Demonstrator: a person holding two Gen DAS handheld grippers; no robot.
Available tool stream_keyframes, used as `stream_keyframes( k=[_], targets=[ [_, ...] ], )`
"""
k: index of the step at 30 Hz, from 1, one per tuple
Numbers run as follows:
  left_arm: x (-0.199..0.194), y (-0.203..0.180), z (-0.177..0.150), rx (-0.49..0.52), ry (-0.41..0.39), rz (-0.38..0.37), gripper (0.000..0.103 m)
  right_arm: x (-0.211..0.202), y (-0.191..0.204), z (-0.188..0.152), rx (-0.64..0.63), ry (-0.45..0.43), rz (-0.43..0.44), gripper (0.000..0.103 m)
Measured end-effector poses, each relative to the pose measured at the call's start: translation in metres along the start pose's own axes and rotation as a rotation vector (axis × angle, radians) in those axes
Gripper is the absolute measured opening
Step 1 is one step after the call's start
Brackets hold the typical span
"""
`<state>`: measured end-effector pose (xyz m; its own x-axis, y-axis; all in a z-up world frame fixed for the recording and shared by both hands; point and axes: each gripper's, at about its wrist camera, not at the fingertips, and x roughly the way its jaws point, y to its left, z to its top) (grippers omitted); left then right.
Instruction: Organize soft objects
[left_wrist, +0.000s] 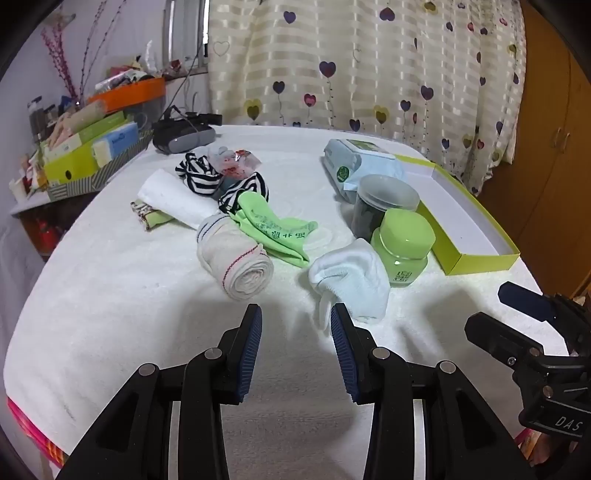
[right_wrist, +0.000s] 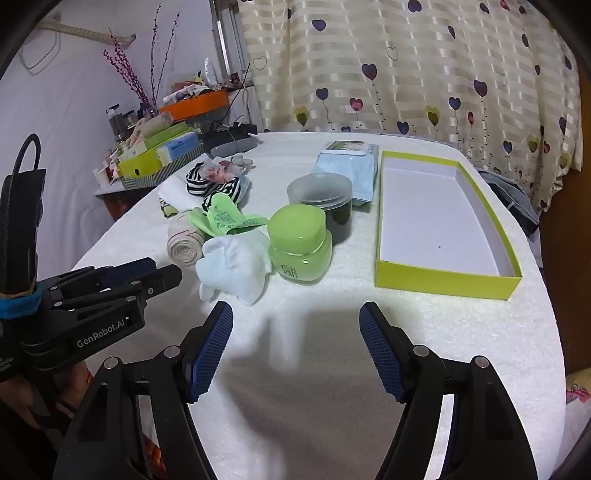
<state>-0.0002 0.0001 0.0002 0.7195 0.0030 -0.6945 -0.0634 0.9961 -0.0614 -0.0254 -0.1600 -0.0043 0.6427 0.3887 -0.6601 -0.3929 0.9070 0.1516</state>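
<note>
On a white towel-covered table lie soft things: a white sock, a green sock, a rolled beige cloth, striped black-and-white cloth and a folded white towel. An open, empty yellow-green box sits to the right. My left gripper is open and empty, just in front of the white sock. My right gripper is open and empty, over bare towel in front of the jars.
A green jar, a dark lidded jar and a wipes pack stand beside the box. A dark headset lies at the back. A cluttered shelf stands left; a curtain hangs behind.
</note>
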Motion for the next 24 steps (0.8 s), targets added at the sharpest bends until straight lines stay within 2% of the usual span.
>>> stream_keyframes(
  k=[10,24],
  targets=[
    [0.007,0.006,-0.003,0.01,0.011,0.029,0.038,0.002,0.002,0.0,-0.004,-0.001,-0.002,0.072],
    [0.006,-0.001,-0.002,0.023,0.019,0.019,0.038,0.005,0.001,-0.001,-0.005,0.004,-0.007,0.072]
  ],
)
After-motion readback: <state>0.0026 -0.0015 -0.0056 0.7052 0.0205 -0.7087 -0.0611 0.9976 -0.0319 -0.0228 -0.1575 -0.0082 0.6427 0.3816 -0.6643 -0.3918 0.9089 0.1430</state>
